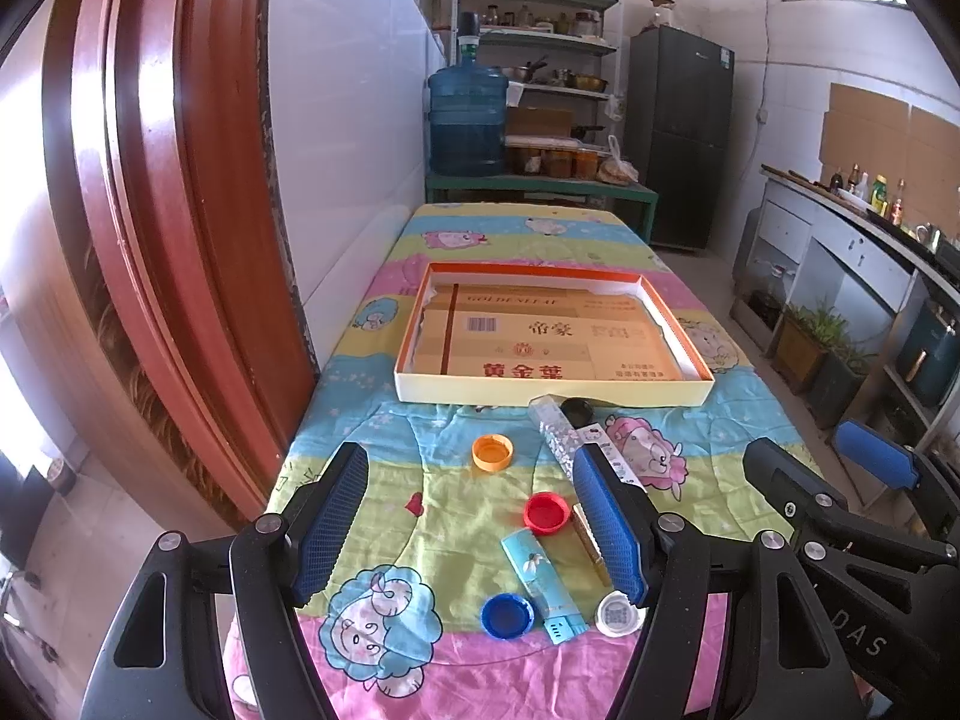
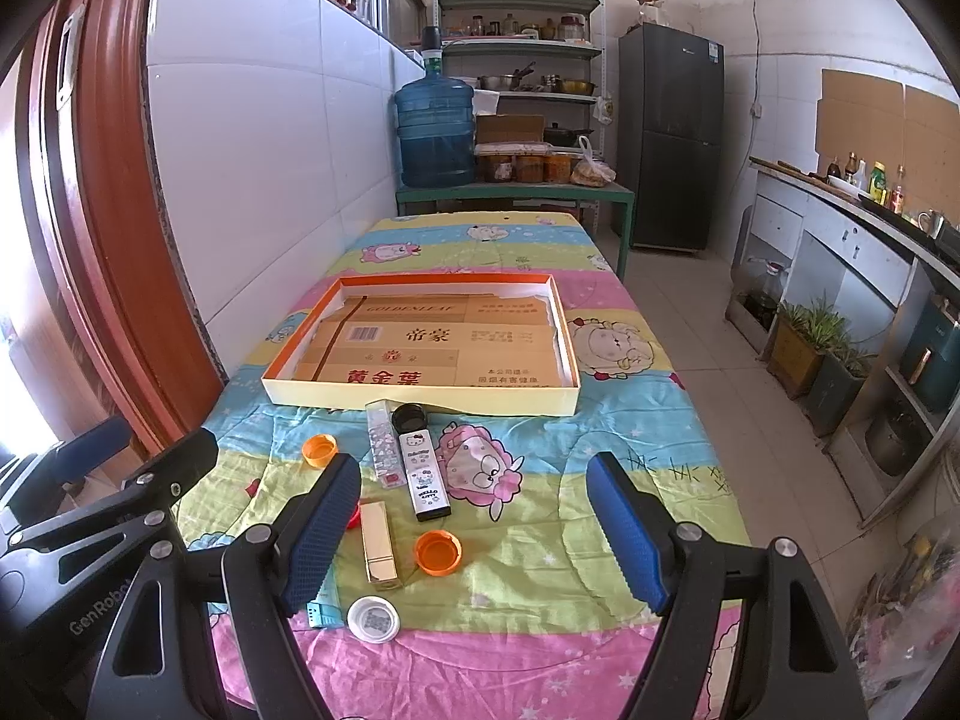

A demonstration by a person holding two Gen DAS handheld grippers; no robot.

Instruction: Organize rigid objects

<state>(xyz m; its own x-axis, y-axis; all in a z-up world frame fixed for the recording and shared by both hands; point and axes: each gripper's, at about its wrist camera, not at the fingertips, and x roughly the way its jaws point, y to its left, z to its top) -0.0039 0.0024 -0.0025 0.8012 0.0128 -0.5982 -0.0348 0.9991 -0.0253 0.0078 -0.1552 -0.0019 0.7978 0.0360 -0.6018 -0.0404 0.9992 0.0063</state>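
Observation:
A shallow cardboard tray [image 1: 552, 387] [image 2: 420, 399] lies on the quilt-covered table. Before it lie small items: an orange cap [image 1: 492, 452] [image 2: 319, 450], a red cap [image 1: 546, 511], a blue cap [image 1: 507, 615], a white cap [image 1: 618, 613] [image 2: 373, 618], a teal lighter [image 1: 543, 585], a clear patterned box [image 1: 555, 429] [image 2: 384, 444], a black cap [image 1: 577, 411] [image 2: 409, 418], a Hello Kitty lighter [image 2: 425, 474], a gold box [image 2: 379, 543] and a second orange cap [image 2: 438, 551]. My left gripper [image 1: 474, 531] and right gripper [image 2: 480, 531] hover open and empty above them.
A red wooden door [image 1: 150, 240] and a white tiled wall [image 2: 252, 180] run along the table's left side. A water jug [image 1: 467, 120], shelves [image 2: 528, 48] and a fridge [image 2: 672, 132] stand behind the table. A counter with bottles [image 2: 858, 192] and planters [image 2: 804, 348] line the right.

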